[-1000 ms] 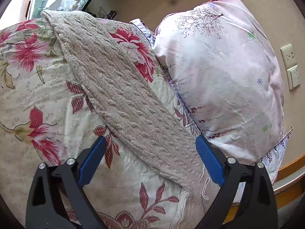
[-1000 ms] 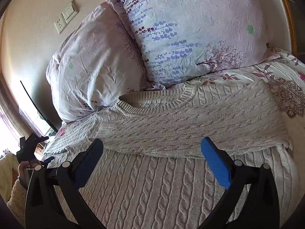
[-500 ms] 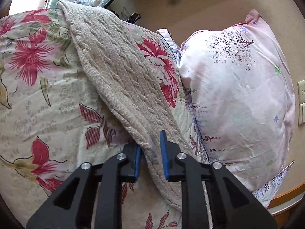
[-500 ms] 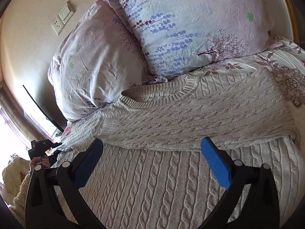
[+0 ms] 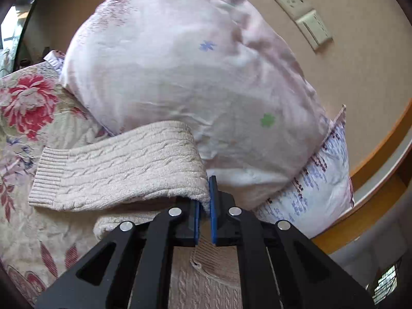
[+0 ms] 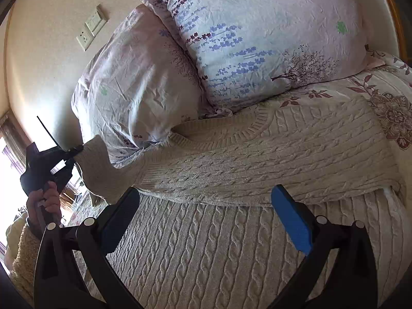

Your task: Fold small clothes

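Note:
A cream cable-knit sweater point(image 6: 257, 164) lies on the bed with its neck toward the pillows. My left gripper point(image 5: 204, 206) is shut on the sweater's sleeve point(image 5: 121, 170), which is lifted and drapes to the left with its ribbed cuff hanging free. In the right wrist view the left gripper point(image 6: 74, 152) holds that sleeve point(image 6: 100, 170) up at the far left. My right gripper point(image 6: 208, 219) is open and empty, hovering just above the sweater's body, with its blue pads point(image 6: 293, 221) apart.
Two pale floral pillows point(image 6: 257, 38) point(image 6: 134, 87) lean against the wall at the head of the bed. A floral bedspread point(image 5: 23, 118) covers the bed. A wall socket and switch point(image 5: 301, 15) sit above. A wooden bed frame edge point(image 5: 381, 154) runs at the right.
My left gripper closed on the sleeve, lifted it off the bedspread and swung it right, toward the pillow and sweater body. The right gripper stayed open, almost still.

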Available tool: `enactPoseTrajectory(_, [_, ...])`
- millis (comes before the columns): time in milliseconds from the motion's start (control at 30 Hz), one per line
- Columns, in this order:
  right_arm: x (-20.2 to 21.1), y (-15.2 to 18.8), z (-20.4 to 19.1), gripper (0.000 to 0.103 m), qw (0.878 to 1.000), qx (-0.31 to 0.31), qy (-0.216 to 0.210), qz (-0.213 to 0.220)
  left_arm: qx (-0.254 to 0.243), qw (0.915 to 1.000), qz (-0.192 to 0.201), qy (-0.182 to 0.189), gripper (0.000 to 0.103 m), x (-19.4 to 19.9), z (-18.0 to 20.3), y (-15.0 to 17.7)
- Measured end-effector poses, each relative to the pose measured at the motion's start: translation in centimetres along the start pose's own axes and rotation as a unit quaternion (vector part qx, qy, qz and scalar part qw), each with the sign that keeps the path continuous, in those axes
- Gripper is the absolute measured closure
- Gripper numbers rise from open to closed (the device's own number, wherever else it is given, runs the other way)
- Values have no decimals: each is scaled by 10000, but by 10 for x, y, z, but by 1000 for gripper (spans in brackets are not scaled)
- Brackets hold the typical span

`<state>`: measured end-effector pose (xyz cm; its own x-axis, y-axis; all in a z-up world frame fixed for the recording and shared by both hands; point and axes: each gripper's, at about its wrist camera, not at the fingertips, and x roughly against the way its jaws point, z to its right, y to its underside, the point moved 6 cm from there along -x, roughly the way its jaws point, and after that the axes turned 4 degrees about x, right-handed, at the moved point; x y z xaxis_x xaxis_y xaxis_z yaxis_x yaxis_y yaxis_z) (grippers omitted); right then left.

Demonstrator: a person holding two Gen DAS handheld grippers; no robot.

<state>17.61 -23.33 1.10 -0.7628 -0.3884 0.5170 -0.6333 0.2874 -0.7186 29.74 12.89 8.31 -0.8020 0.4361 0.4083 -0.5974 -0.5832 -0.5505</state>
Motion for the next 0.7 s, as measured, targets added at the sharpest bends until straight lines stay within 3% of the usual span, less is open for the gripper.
enactPoseTrajectory(167, [1, -2, 5, 1, 10000, -70, 31, 22, -950, 9920, -831, 43, 97, -48, 48, 79])
enactPoseTrajectory(333, [1, -3, 8, 1, 9999, -120, 4, 15, -1385, 9759, -1611, -501, 94, -85, 35, 147])
enactPoseTrajectory(400, [1, -3, 9, 1, 9999, -124, -2, 9, -1315, 9722, -1831, -637, 84, -92, 23, 161])
enactPoseTrajectory(500, [1, -3, 9, 1, 9999, -135, -7, -7, -1292, 9744, -1798, -390, 59, -84, 22, 164])
enactPoseTrajectory(533, [0, -3, 9, 1, 9999, -133, 1, -10, -1295, 9750, -1779, -318, 36, -79, 25, 163])
enactPoseTrajectory(567, [0, -3, 9, 1, 9999, -134, 3, -15, -1281, 9774, -1647, -333, 25, -73, 27, 160])
enactPoseTrajectory(700, [1, -2, 8, 1, 9999, -125, 16, -2, -904, 9871, -1287, -294, 23, -52, 17, 136])
